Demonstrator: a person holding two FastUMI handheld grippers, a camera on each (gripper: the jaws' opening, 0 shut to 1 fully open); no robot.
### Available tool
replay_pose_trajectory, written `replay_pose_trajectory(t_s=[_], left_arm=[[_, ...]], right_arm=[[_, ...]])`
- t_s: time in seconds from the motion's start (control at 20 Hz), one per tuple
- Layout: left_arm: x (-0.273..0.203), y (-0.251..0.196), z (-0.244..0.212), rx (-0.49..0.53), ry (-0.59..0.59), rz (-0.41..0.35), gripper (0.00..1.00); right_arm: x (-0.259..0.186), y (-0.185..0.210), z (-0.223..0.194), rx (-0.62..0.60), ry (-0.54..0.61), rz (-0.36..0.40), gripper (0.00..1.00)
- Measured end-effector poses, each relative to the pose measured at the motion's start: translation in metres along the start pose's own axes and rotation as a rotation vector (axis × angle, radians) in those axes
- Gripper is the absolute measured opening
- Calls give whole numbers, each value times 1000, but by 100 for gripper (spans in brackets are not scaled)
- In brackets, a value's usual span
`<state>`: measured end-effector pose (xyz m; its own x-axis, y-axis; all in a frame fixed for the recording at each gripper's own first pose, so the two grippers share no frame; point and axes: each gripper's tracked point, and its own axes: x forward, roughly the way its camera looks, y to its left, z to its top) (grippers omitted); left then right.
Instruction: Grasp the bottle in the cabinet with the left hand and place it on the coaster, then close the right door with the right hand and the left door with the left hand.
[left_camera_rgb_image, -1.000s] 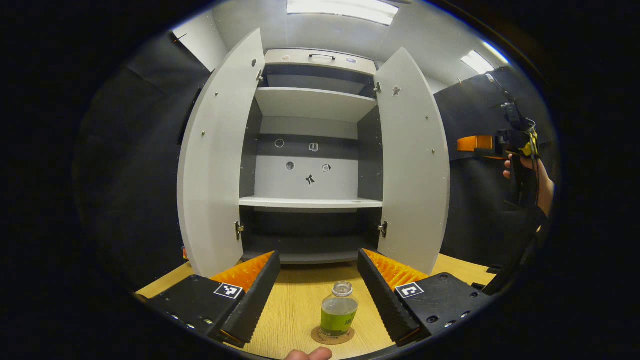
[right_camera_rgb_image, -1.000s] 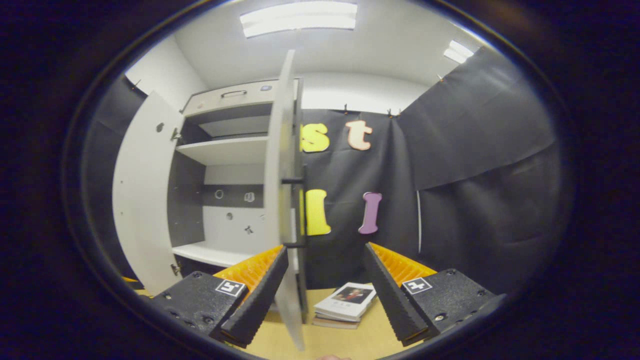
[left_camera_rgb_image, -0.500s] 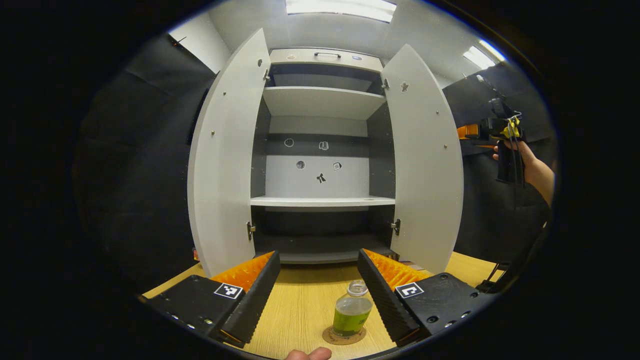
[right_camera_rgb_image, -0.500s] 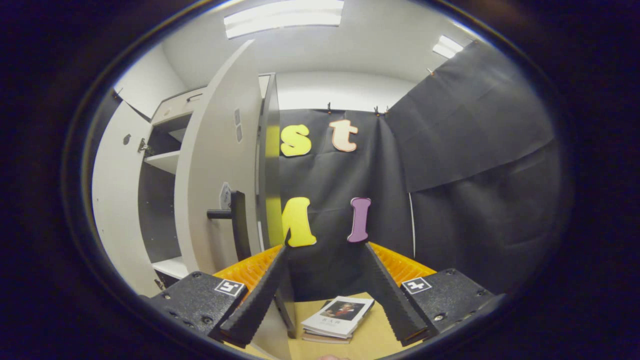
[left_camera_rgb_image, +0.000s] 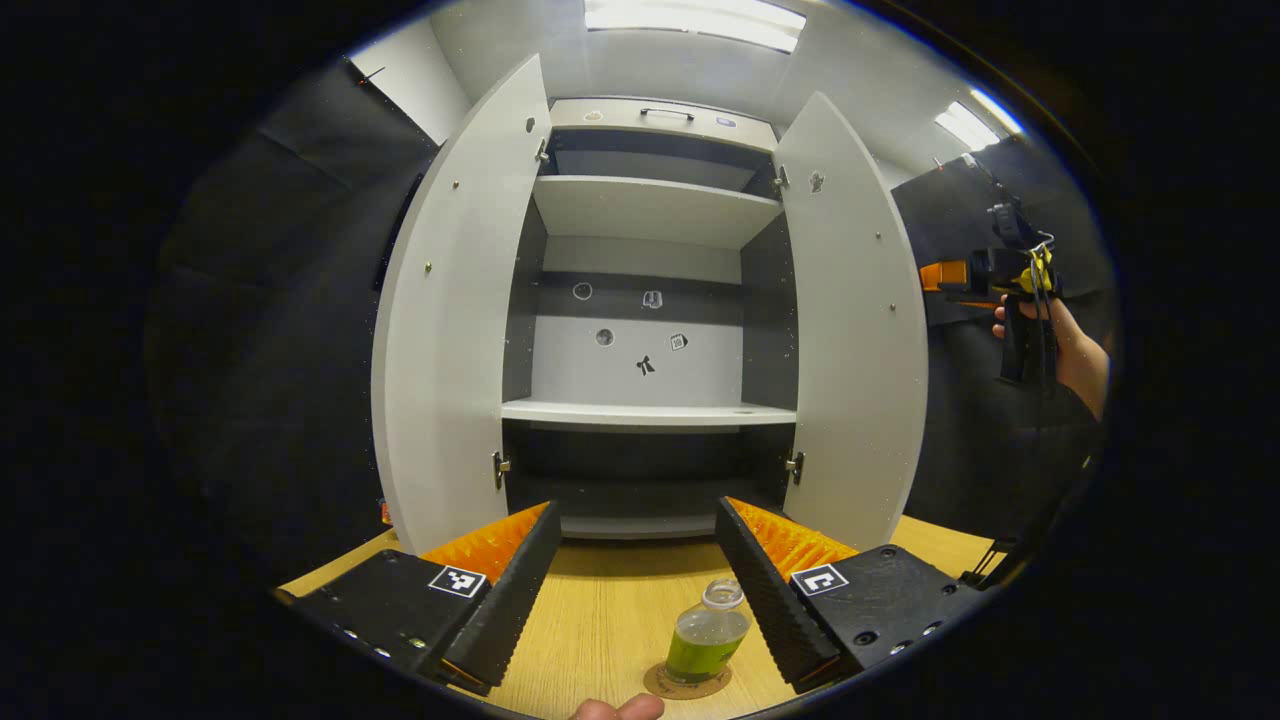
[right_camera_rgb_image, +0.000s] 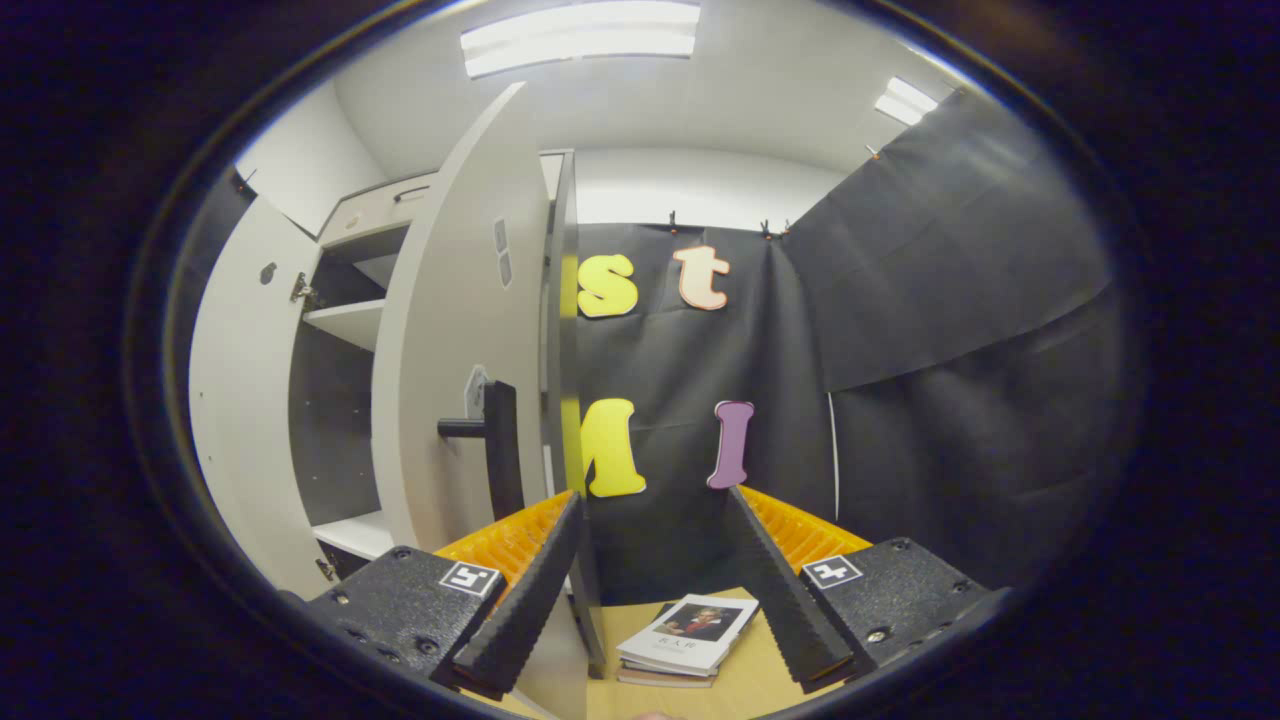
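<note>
**Bottle on its coaster, both cabinet doors open**

In the left gripper view, the left gripper (left_camera_rgb_image: 635, 585) has its two fingers spread wide, holding nothing; between them, nearer the right-hand finger, a small clear plastic bottle (left_camera_rgb_image: 706, 640) stands upright on a round brown cork coaster (left_camera_rgb_image: 687, 683); the bottle holds green liquid in its lower part, is clear and colourless above that, and has a narrow neck; the coaster lies on a light wooden tabletop (left_camera_rgb_image: 600, 610). Beyond the fingertips stands a tall white cabinet (left_camera_rgb_image: 650, 210) with bare white shelves; its left door (left_camera_rgb_image: 450, 330) and right door (left_camera_rgb_image: 855, 330) both swing outward. Far off past the right-hand finger, a hand (left_camera_rgb_image: 1040, 325) holds the right gripper (left_camera_rgb_image: 975, 278) up beside the right door's outer face.

In the right gripper view, the right gripper (right_camera_rgb_image: 655, 585) also has its fingers spread with nothing held; the right door (right_camera_rgb_image: 465, 330) and its black bar handle (right_camera_rgb_image: 495, 445) rise just above the left-hand finger; a short stack of books (right_camera_rgb_image: 680, 640) lies on the table between the fingers.
</note>
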<state>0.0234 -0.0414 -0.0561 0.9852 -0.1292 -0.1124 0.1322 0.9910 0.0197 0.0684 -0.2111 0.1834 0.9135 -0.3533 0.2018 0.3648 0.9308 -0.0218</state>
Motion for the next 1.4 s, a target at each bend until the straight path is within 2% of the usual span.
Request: replay_pose_trajectory(t_s=[0.15,0.35,0.7,0.85,0.9,0.95,1.15,1.2,1.25,1.4], left_arm=[[0,4,3,-7,-6,-11,95],[-6,24,1,-10,0,34,95],[-18,48,-2,-8,20,95,94],[-21,54,2,1,12,112,94],[-22,55,2,1,9,116,94],[-23,56,3,-1,7,118,94],[-24,50,4,-37,11,107,93],[-23,48,4,-41,13,101,94],[-23,44,5,-41,12,96,94],[-19,38,8,-34,1,88,93]], right_arm=[[-4,35,0,-40,-2,51,95],[2,79,-6,-12,20,157,95],[24,139,-16,-23,-8,253,98],[26,150,-8,-39,-31,270,98],[24,150,-3,-47,-46,269,94],[21,148,3,-56,-61,267,98],[-5,139,9,-87,-74,256,98],[-14,137,6,-86,-69,255,94],[-24,137,-1,-81,-57,254,98],[-54,138,-31,-57,-10,255,98]])
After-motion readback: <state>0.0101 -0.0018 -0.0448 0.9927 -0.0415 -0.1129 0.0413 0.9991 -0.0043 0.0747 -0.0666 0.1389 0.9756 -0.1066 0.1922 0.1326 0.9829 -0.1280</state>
